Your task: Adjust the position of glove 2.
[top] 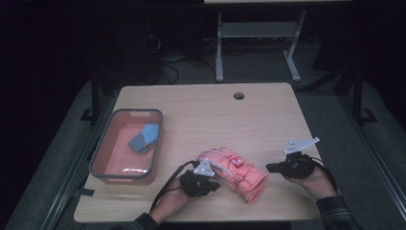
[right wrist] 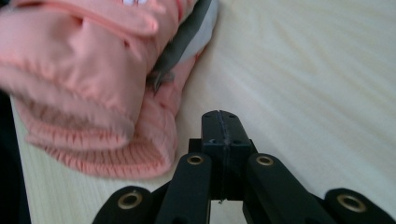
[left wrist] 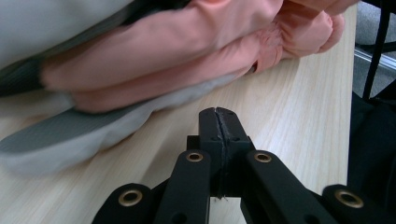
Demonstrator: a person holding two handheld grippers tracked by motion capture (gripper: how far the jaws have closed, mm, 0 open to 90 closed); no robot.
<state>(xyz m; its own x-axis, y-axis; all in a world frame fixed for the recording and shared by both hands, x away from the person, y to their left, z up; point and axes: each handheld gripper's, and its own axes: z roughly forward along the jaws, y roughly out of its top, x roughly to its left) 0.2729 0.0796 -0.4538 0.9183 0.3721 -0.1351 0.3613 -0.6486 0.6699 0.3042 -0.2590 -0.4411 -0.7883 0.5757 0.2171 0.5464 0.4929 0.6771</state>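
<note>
We had the pink winter gloves [top: 234, 173] lying stacked near the table's [top: 268, 120] front edge, at about six o'clock of its middle, between our two hands. Our left tool [top: 213, 184] sat at the gloves' nine o'clock side, right by the fingertips, jaws pressed fully together on nothing; its own view showed the pads meeting in a thin seam with the grey palm fabric [left wrist: 93, 135] just beyond them. Our right tool [top: 269, 167] hung at the three o'clock side, just off the ribbed cuffs [right wrist: 107, 154], equally pinched flat and empty.

We judged this as the approach before a grasp: both tools flanked the pair but gripped nothing. The next move called for the jaws to spread, then bite fabric at each end. The orange bin [top: 98, 153] at nine o'clock, with a blue-grey folded item [top: 145, 137] inside, looked a likely destination.

That item was too small to name. The room behind was dark, and in the high view we couldn't tell whether the left tool touched the gloves.
</note>
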